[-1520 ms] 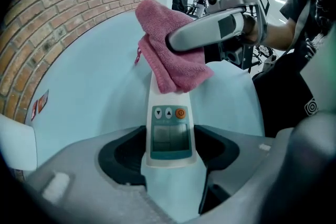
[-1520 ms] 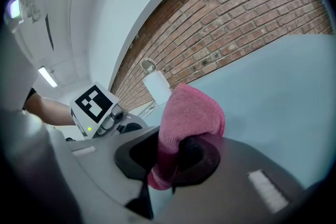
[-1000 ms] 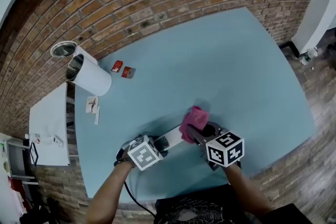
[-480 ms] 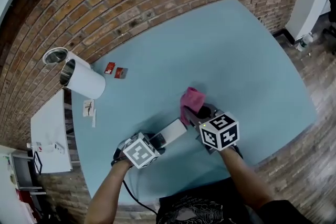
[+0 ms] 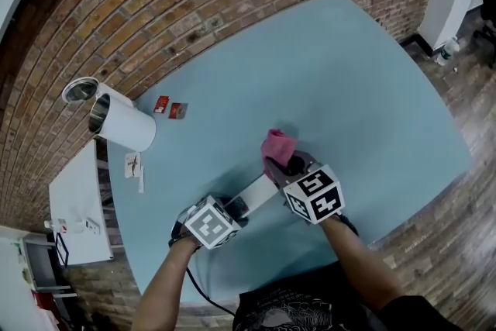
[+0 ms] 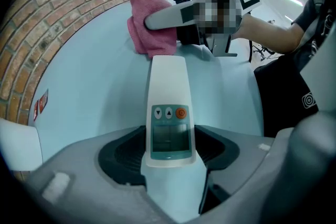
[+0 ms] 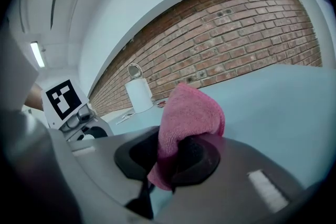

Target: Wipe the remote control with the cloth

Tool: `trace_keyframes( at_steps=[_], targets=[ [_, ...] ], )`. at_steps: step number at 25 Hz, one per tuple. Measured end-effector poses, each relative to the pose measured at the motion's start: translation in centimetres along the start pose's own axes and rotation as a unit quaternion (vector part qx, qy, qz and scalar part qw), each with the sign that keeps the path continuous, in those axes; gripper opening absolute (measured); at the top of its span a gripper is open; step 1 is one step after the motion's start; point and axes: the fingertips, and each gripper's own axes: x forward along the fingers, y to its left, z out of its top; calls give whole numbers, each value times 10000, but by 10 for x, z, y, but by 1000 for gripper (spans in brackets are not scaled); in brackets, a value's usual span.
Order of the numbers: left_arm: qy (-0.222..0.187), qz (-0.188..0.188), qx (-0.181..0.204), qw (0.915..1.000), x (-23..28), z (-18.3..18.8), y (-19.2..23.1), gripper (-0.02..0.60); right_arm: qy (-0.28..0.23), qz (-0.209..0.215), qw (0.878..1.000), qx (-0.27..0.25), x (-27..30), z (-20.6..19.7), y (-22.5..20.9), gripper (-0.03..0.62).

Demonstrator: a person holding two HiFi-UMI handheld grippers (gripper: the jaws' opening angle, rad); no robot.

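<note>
Head view: on the blue worktop (image 5: 364, 81), the left gripper (image 5: 235, 208) holds one end of the white remote control (image 5: 258, 192). The right gripper (image 5: 283, 165) carries the pink cloth (image 5: 276, 144) at the other end.

Left gripper view: the jaws clamp the remote's display end, and the cloth seems to touch its far tip.

Right gripper view: the jaws pinch the bunched cloth.

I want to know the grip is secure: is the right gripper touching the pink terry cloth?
Touching. The right gripper view shows the right gripper with its jaws closed on a fold of the pink terry cloth, which bunches out above them.
</note>
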Motion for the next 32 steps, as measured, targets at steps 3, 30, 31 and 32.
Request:
trace_keyframes(
  at_steps=[3, 30, 31, 32],
  targets=[
    [2, -5, -12, 10000, 0, -1, 1, 288, 2, -47, 10000, 26, -3, -2, 0, 63],
    [-439, -36, 14, 9990, 0, 3, -3, 284, -54, -909, 9946, 490, -53, -34, 22, 63],
    [-465, -42, 25, 9989, 0, 3, -3, 284, -62, -939, 9942, 514, -54, -35, 24, 63],
    [-486, -45, 41, 9988, 0, 4, -3, 285, -70, -972, 9938, 537, -54, -36, 25, 63]
  ],
)
